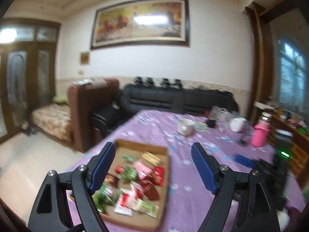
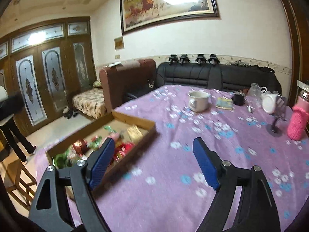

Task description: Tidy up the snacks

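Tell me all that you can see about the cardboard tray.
The cardboard tray is a shallow, open-topped box of plain brown cardboard with low walls. It lies flat on the purple flowered tablecloth, near the table's left edge. Inside, loose snack packets in red, green, pink and gold lie mixed in a heap; part of the floor at the far end is bare. Neither gripper touches it.

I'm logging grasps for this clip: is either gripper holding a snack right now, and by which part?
Nothing is held. The left gripper and right gripper both have open, empty jaws.
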Demonstrator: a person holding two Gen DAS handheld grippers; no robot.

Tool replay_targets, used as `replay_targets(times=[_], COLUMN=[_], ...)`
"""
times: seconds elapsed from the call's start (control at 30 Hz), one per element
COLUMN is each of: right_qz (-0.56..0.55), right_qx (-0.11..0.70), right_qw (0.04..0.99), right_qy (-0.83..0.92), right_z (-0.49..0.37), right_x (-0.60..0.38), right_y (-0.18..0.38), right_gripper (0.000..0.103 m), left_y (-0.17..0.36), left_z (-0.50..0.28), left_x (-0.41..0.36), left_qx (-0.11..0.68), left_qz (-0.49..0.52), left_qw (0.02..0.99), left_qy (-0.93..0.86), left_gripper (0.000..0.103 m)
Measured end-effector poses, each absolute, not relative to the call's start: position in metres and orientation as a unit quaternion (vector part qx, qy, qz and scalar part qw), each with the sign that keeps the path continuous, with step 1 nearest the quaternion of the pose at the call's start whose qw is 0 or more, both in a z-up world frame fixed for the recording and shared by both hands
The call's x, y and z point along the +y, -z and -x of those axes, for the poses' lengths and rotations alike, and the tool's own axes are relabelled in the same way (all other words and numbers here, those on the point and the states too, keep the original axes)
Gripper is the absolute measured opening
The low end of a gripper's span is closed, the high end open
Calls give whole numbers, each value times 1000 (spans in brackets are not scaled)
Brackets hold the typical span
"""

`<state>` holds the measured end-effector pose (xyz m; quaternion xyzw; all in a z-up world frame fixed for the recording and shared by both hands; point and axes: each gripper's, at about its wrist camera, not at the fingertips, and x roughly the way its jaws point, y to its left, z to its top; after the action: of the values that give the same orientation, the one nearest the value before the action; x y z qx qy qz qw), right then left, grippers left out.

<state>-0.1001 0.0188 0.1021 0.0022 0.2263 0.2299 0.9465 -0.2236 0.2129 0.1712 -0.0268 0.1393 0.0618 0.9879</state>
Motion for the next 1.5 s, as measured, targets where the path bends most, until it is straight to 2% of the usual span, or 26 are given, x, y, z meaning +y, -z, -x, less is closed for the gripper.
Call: replay_targets(times=[0.13,0.27,0.33,0.5,0.67,1.5], right_qz=[-21,-25,-26,-25,-12,64], right_qx=[238,242,248,271,289,327], right_qw=[944,938,934,922,915,901], right_qy=[-229,-245,-257,-276,-282,-280], right_z=[113,129,133,140,140,162], right_x=[2,1,4,19,29,70], right_y=[-98,-95,-90,-72,-66,-50], right_gripper=[83,83,83,83,83,83], left_y=[-171,-151,-145,-142,-138,-110], left_z=[222,212,216,216,210,216], left_x=[220,231,232,221,207,220], left_qx=[141,193,193,206,227,286], left_qz=[66,102,113,97,48,79], left_qw=[979,964,960,957,952,937], left_qy=[-131,-153,-171,-179,-198,-186], left_gripper=[91,91,91,99,100,100])
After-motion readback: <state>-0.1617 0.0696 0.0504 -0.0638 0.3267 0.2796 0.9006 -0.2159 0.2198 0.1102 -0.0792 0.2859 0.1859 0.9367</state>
